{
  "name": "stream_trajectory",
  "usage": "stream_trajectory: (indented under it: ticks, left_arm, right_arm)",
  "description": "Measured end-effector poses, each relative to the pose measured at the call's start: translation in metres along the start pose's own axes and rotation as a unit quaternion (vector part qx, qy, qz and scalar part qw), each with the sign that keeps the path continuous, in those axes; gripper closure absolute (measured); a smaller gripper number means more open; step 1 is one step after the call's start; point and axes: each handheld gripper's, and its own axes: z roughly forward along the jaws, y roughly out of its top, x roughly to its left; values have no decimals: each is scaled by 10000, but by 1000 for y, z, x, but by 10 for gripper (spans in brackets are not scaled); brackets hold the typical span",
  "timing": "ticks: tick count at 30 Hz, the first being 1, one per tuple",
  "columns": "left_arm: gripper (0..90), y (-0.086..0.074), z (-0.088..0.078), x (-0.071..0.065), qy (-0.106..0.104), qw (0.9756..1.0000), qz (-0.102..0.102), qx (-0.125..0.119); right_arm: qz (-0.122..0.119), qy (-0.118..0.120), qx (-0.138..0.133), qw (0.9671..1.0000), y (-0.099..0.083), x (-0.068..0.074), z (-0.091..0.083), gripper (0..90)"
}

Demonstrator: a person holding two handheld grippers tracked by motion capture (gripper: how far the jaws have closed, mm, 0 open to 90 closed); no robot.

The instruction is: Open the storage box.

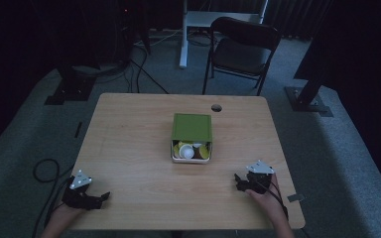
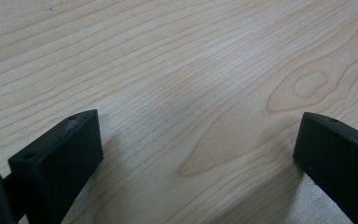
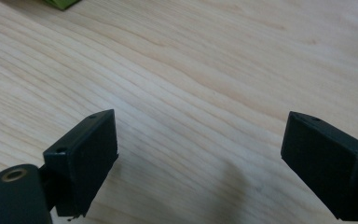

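Note:
A green box (image 1: 192, 127) sits at the middle of the wooden table (image 1: 129, 144), its lid partly slid back over a white tray holding yellow, white and brown round capsules (image 1: 191, 151). My left gripper (image 1: 102, 198) rests at the near left corner, open, with bare wood between its jaws (image 2: 198, 154). At the near right, my right gripper (image 1: 237, 181) is open too, nothing between its jaws (image 3: 200, 149). A corner of the green box (image 3: 60, 3) shows at the top left of the right gripper view.
A round cable hole (image 1: 216, 107) lies near the table's far edge. Behind the table stand a black folding chair (image 1: 240, 49) and a white desk leg (image 1: 183, 34). Cables (image 1: 44, 171) trail on the grey carpet at the left.

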Motion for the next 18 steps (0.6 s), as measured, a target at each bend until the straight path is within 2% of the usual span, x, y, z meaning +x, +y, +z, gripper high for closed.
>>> stream_trajectory:
  ticks: [3, 8, 10, 18]
  left_arm:
    - [12, 0, 0, 0, -1, 10000, 0, 2]
    - [12, 0, 0, 0, 0, 10000, 0, 3]
    - [12, 0, 0, 0, -1, 10000, -1, -5]
    - [12, 0, 0, 0, -3, 10000, 2, -4]
  right_arm:
    - [-285, -94, -56, 9995, 4, 8, 0, 104]
    - [-516, -99, -218, 9984, 11, 19, 1, 104]
    - [-764, -180, -302, 9965, 14, 24, 1, 104]
    - [-1222, -177, -601, 9905, 23, 40, 0, 118]
